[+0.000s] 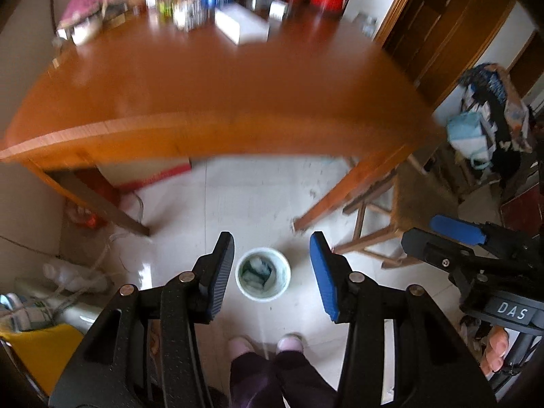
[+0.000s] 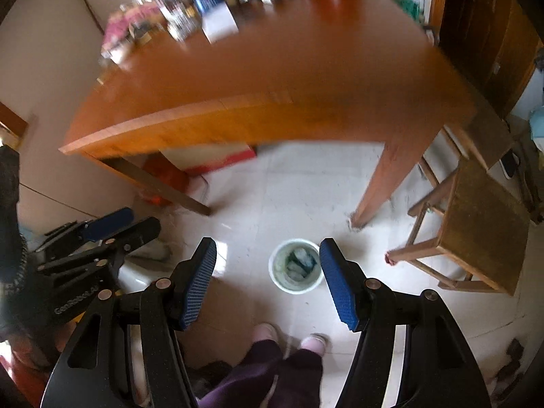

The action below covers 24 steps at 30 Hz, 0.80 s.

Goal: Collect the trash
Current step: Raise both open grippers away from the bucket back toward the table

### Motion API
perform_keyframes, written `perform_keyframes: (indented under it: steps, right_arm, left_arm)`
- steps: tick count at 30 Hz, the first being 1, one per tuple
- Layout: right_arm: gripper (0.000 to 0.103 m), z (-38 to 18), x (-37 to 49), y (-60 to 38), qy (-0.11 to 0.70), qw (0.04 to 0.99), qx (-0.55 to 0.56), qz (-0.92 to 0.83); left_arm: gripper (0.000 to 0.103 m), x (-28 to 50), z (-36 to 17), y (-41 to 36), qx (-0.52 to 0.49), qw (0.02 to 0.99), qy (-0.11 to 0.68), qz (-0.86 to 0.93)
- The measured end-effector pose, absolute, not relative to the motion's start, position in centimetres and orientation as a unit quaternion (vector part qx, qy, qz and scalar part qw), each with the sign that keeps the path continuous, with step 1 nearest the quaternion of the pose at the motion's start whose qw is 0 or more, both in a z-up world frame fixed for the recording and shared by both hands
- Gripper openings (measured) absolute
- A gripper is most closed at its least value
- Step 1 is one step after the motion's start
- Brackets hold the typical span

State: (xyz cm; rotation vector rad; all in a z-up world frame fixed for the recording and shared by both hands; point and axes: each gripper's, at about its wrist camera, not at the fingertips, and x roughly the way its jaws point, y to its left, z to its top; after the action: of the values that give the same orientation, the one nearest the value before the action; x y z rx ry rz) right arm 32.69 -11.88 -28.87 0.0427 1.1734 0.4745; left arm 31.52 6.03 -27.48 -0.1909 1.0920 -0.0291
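Note:
A small white trash bin [image 1: 262, 273] stands on the tiled floor in front of the table, with crumpled white and teal scraps inside; it also shows in the right wrist view [image 2: 295, 266]. My left gripper [image 1: 272, 273] is open and empty, held above the floor with the bin seen between its fingers. My right gripper [image 2: 268, 280] is open and empty too, with the bin just inside its right finger. Each gripper shows at the edge of the other's view: the right one [image 1: 455, 234], the left one [image 2: 108, 227].
An orange wooden table [image 1: 204, 95] fills the upper view, with boxes, bottles and a white box [image 1: 241, 23] at its far side. A wooden stool [image 2: 476, 224] stands to the right. Cables and a power strip [image 1: 74, 278] lie at left. The person's feet [image 2: 289, 336] are below.

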Motion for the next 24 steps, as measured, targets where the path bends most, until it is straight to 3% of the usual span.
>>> perform_keyframes:
  steps: [9, 18, 21, 24]
  right_arm:
    - [0.059, -17.8, 29.7, -11.1, 0.462, 0.859, 0.002, 0.22]
    - [0.059, -9.5, 26.7, -10.7, 0.374, 0.906, 0.012, 0.198]
    - [0.059, -8.0, 26.1, -10.4, 0.356, 0.914, 0.018, 0.192]
    - [0.063, -6.8, 25.5, -10.1, 0.333, 0.925, 0.019, 0.183]
  left_arm:
    - [0.051, 28.8, -14.6, 7.1, -0.082, 0.903, 0.422, -0.021]
    - [0.058, 25.5, -6.6, 9.0, -0.069, 0.931, 0.357, -0.031]
    - [0.064, 24.7, -4.7, 9.8, -0.066, 0.94, 0.334, -0.035]
    - [0.076, 24.2, -3.2, 10.4, -0.061, 0.948, 0.312, -0.03]
